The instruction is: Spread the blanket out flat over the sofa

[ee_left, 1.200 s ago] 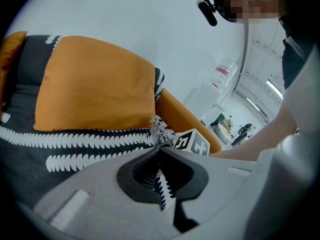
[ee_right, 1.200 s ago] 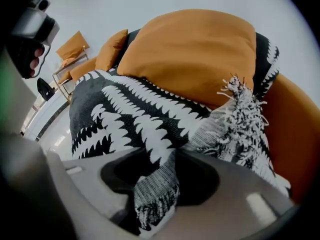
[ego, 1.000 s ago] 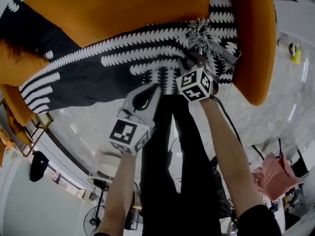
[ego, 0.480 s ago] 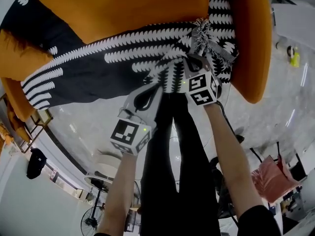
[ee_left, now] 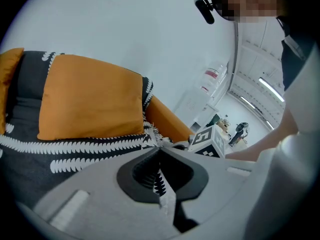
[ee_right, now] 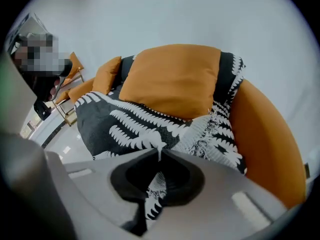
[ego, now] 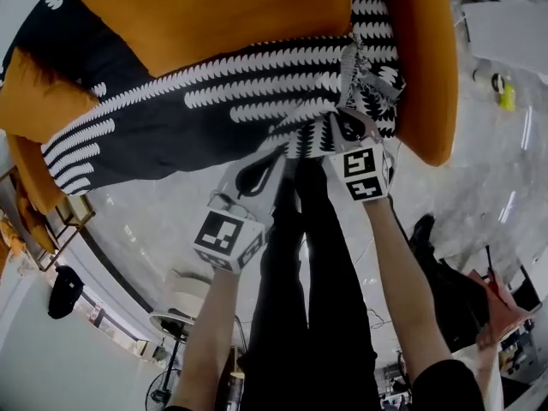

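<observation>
A black blanket with white leaf stripes (ego: 171, 110) lies over the orange sofa (ego: 428, 75), tucked under an orange cushion (ego: 214, 15). My left gripper (ego: 279, 151) is shut on the blanket's front edge; patterned cloth (ee_left: 161, 184) runs between its closed jaws. To its right my right gripper (ego: 344, 128) has just been closing and is shut on a bunched fold near the fringed corner (ego: 360, 67). In the right gripper view (ee_right: 160, 155) the cloth (ee_right: 155, 194) hangs through the jaws, with the blanket (ee_right: 130, 121) spreading ahead.
The sofa's right arm (ee_right: 260, 139) rises beside the blanket. The person's black-trousered legs (ego: 300, 298) stand on a glossy floor (ego: 479, 187). A metal rack (ego: 34, 229) stands at the left and a small yellow object (ego: 507, 94) lies on the floor at the right.
Both grippers have pulled back from the sofa toward the person, lifting the blanket's front edge. The right gripper's jaws have closed on the fold by the fringed corner.
</observation>
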The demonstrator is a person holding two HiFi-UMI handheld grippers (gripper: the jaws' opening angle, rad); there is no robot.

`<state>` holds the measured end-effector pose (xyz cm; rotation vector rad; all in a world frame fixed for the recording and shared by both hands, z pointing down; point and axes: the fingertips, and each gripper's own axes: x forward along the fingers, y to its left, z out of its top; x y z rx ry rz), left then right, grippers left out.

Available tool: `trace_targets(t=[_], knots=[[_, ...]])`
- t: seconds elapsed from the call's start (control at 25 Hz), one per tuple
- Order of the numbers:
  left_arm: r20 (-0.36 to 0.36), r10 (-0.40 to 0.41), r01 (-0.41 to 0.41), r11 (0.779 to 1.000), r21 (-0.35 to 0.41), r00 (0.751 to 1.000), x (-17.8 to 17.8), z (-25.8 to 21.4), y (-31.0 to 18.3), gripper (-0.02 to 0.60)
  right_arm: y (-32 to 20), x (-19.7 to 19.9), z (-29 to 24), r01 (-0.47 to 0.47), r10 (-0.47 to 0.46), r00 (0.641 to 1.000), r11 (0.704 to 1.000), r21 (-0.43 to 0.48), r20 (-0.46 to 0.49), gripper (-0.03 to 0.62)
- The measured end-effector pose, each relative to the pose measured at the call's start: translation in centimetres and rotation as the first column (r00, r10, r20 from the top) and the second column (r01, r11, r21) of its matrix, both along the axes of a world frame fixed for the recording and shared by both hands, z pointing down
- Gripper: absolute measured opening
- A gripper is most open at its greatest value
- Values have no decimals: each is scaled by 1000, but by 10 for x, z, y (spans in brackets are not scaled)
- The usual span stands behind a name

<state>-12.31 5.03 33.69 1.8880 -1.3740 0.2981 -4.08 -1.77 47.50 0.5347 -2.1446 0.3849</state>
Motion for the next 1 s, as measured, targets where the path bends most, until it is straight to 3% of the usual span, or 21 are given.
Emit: trace_targets(t=[0.28,0.72,1.0], knots=[[17,61,-62,997,39,998,17,-5,31,8,18,41,-21,-94,94,995,995,28,14,15],[40,145,-147,988,50,989,45,-45,138,8,112,119,-73,-218,219,976,973,79,-4,15],[32,243,-244,968,66,970,89,-47,179,8,167,169,-73,-319,320,947,946,64,-4,14]])
